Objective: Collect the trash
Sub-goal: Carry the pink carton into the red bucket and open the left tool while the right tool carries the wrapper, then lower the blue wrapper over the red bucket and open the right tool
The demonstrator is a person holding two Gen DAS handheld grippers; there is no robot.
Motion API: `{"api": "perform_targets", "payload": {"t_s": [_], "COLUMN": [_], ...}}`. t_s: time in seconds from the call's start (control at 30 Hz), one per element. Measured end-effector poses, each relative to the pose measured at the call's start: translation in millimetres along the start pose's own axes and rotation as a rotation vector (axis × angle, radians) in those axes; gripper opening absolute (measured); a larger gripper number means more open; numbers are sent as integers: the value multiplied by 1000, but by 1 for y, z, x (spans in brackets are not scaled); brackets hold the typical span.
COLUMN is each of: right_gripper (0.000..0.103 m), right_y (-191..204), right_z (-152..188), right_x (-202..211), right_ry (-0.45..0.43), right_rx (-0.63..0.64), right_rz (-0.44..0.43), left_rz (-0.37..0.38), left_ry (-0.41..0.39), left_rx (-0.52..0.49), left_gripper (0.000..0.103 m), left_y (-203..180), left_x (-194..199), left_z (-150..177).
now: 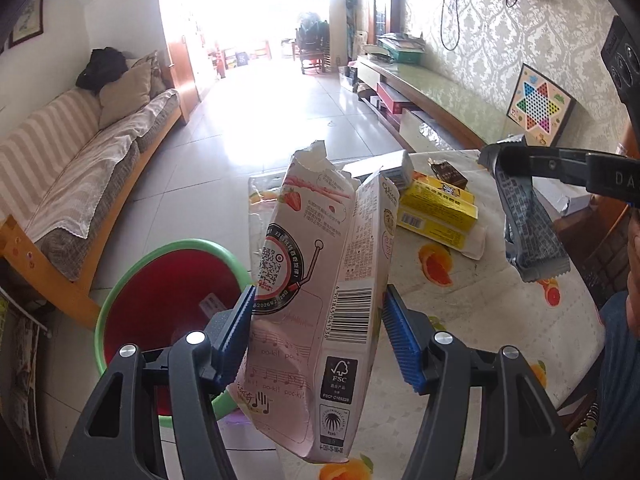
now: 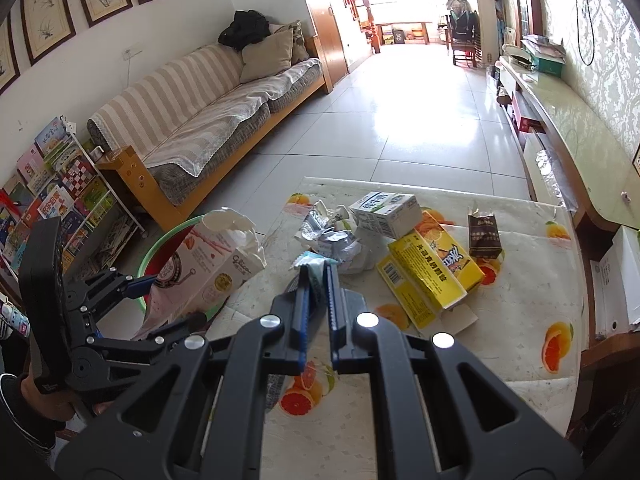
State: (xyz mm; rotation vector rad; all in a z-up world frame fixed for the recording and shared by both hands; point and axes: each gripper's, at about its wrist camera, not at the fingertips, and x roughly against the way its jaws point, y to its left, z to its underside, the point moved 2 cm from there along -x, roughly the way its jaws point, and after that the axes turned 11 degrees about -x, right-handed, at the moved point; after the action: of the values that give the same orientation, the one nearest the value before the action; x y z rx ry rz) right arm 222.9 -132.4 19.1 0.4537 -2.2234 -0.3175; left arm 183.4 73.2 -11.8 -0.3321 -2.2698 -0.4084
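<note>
My left gripper [image 1: 318, 312] is shut on a torn pink Pocky box [image 1: 320, 288] and holds it upright beside the table edge, next to a red bin with a green rim [image 1: 160, 296]. The box [image 2: 200, 268] and the left gripper [image 2: 154, 300] also show in the right wrist view, over the bin [image 2: 168, 240]. My right gripper [image 2: 318, 284] is shut on a grey-blue foil wrapper [image 2: 314, 268] above the table. In the left wrist view the wrapper [image 1: 528, 228] hangs from the right gripper [image 1: 504, 160].
The table with a fruit-print cloth [image 2: 520, 280] holds a yellow carton [image 2: 436, 268], a white carton [image 2: 388, 212], a brown carton [image 2: 484, 232] and crumpled foil [image 2: 332, 236]. A striped sofa [image 2: 208, 112] stands at left, a bookshelf [image 2: 60, 200] beside it and a low cabinet [image 2: 568, 128] at right.
</note>
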Motion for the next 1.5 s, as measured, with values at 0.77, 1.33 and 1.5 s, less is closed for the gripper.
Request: {"api": "perform_targets", "payload": {"t_s": [0.77, 1.33, 1.5], "right_gripper": [8, 8, 8], "right_y": [126, 180, 191], "right_z": [-8, -7, -5], "right_x": [-50, -107, -119], "right_ry": [46, 108, 119], "right_rx": [142, 196, 212], "right_rz": [-124, -144, -147], "left_rz": [-189, -185, -201], "left_ry": [60, 88, 61], "left_rx": [265, 300, 330], "left_gripper": [60, 83, 85], "left_y": [149, 178, 188], "left_x": [-2, -20, -7], "left_z": [58, 89, 97]}}
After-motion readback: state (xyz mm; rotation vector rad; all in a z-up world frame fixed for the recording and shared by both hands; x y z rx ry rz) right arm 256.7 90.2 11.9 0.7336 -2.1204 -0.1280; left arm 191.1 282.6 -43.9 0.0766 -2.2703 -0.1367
